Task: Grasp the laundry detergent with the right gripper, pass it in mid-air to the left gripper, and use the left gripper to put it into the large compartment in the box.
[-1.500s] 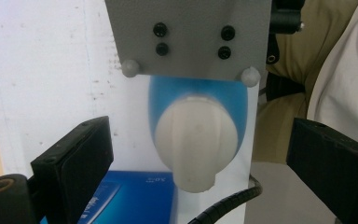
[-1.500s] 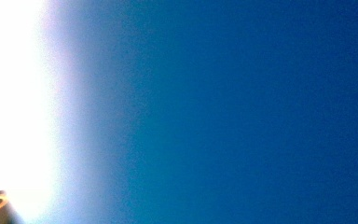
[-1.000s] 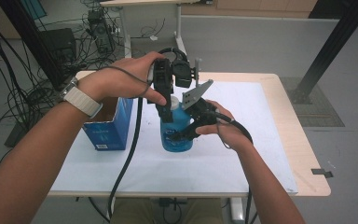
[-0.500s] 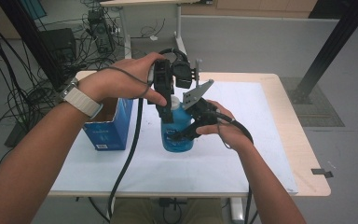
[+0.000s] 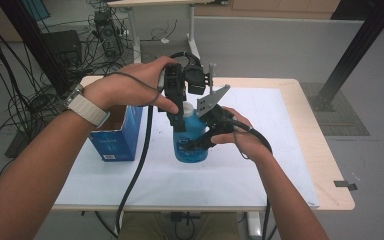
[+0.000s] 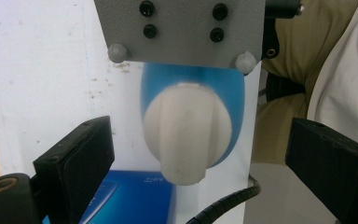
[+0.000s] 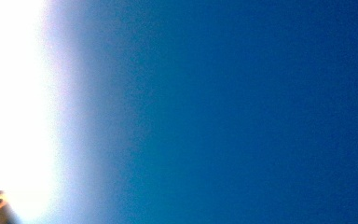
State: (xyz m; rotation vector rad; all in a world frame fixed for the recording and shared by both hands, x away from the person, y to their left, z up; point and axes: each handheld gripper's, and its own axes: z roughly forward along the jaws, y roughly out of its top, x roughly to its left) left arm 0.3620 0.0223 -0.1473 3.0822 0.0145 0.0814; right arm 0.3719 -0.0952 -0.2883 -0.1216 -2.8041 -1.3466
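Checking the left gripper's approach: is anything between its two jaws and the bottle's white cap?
Nothing: in the left gripper view, the open left gripper straddles the white cap with bare gaps either side.

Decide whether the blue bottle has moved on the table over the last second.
No. The blue bottle stands at the same spot beside the blue box, as before, with both tools at it.

Setting: laboratory. Evidence: cable bundles (image 5: 10, 85) on grey floor, black equipment boxes (image 5: 65, 47), partition panel (image 5: 280, 40), black frame strut (image 5: 355, 50).
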